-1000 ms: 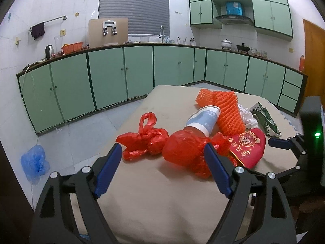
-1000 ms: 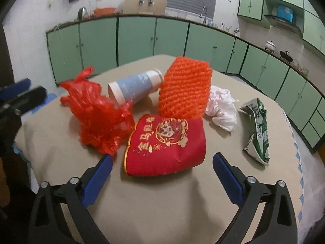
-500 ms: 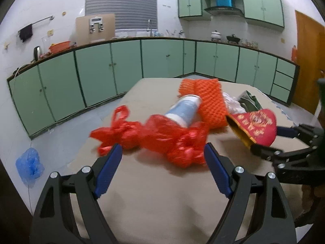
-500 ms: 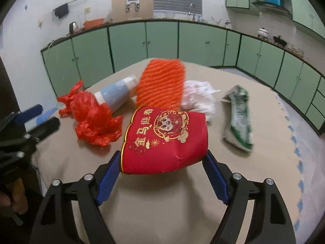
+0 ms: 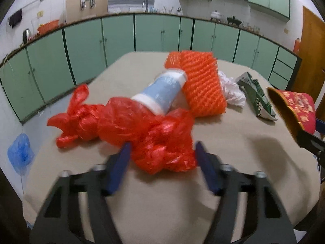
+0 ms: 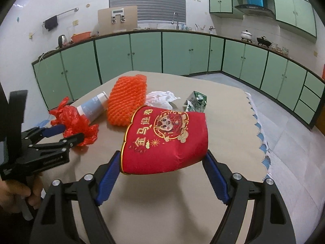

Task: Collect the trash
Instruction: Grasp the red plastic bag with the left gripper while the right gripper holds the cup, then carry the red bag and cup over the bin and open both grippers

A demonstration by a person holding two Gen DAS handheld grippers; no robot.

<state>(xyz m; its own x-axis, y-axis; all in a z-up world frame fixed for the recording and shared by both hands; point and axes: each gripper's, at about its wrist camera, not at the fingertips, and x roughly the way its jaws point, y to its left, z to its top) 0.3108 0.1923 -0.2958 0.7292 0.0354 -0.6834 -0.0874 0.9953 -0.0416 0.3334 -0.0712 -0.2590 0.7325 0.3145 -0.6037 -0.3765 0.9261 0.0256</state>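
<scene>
Right wrist view: lower left, left tongs (image 6: 70,133) closing around crumpled red plastic bag (image 6: 76,123); centre, right tongs (image 6: 161,174) grasp red embroidered pouch (image 6: 166,142), lifted. Cup, orange netting, tissue, carton remain uncollected on table (image 6: 227,126).

Crinkled red plastic bag (image 5: 146,130), pale blue paper cup (image 5: 162,93) with white rim, orange mesh sleeve (image 5: 201,85), red pouch (image 6: 166,138) with gold characters, green-and-white carton (image 5: 257,97), beige desk (image 5: 223,142), blue-padded black tongs (image 6: 162,174).
</scene>
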